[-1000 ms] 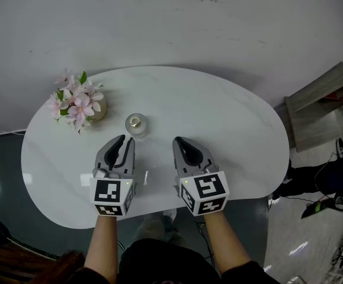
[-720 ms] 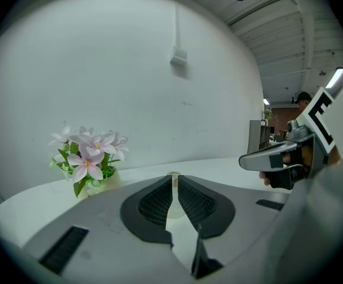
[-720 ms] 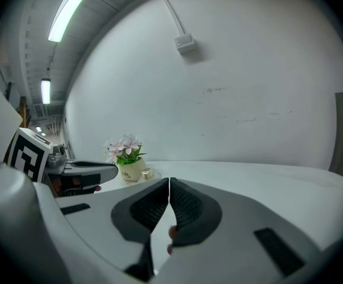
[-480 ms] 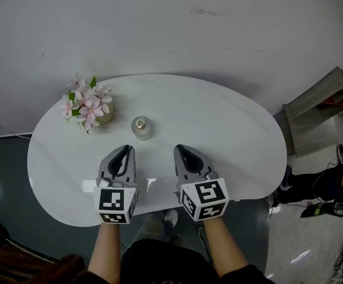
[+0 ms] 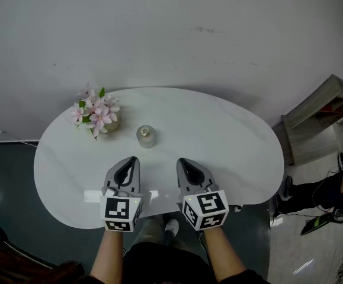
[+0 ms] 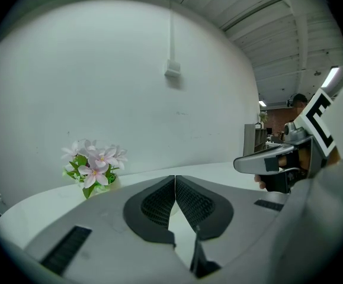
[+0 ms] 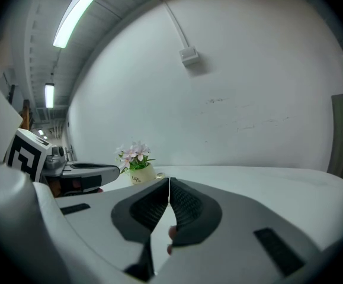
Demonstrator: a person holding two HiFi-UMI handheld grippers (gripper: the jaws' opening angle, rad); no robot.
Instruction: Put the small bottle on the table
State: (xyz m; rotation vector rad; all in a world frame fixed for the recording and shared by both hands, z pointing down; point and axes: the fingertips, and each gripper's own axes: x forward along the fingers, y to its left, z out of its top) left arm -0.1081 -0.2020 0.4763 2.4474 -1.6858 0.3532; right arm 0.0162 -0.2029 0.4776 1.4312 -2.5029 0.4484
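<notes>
A plain white wall (image 5: pixel 171 34) fills the space ahead of both tongs, and below it a white, rounded table (image 5: pixel 224 135) spreads under and in front of them. Off to the right of the right gripper (image 5: pixel 182 161), clear of the table's edge, stands a grey shelf unit (image 5: pixel 316 120); what it holds is too small to tell. The two tongs hover side by side over the table's near edge, pointing toward the wall and a little downward, each carried in a hand with its marker cube nearest the person. The left gripper (image 5: pixel 133 160) has just been closing, and its ribbed pads now meet with nothing between them; the right gripper's jaws are likewise pressed together and empty. Ahead of the left gripper and out to its left sits a pale pot (image 5: pixel 112 124) with small lettering, holding a bunch of pink flowers (image 5: pixel 95 112) with green leaves. The small bottle (image 5: pixel 146 136), clear with a pale gold cap, stands upright on the table just right of the pot, ahead of the left gripper's tips and apart from both tongs; its contents cannot be made out.
</notes>
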